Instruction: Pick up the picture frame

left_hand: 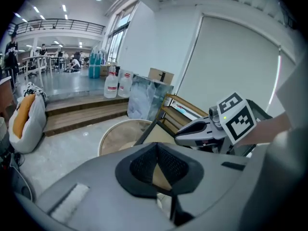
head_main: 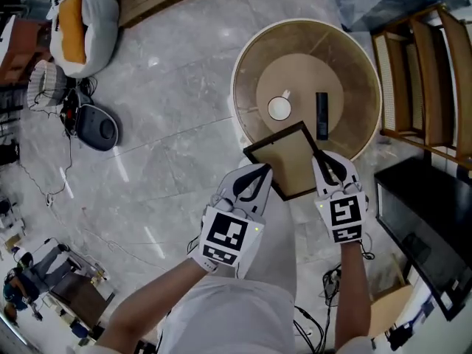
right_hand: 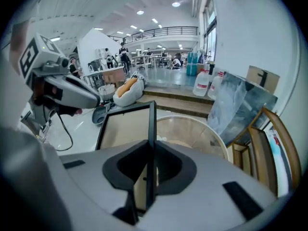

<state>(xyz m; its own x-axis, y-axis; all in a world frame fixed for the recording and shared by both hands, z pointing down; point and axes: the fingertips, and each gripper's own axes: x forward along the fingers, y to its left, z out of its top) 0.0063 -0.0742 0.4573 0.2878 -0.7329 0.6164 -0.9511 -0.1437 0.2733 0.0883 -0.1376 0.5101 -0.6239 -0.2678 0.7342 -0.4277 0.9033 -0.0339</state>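
Observation:
The picture frame (head_main: 290,158), black-rimmed with a tan panel, hangs tilted in the air over the near edge of the round table (head_main: 251,59). My left gripper (head_main: 261,174) is shut on its lower left edge, my right gripper (head_main: 323,161) on its right edge. In the left gripper view the jaws (left_hand: 158,151) close on the frame (left_hand: 162,134), with the right gripper (left_hand: 193,129) beyond it. In the right gripper view the frame's rim (right_hand: 152,124) runs straight into the shut jaws, and the left gripper (right_hand: 84,97) holds the far side.
On the table lie a white round dish (head_main: 279,108) and a black remote (head_main: 321,115). A wooden bench (head_main: 431,72) and a black cabinet (head_main: 420,216) stand at the right. On the marble floor at left are a robot vacuum (head_main: 99,127), cables and a cushion (head_main: 82,19).

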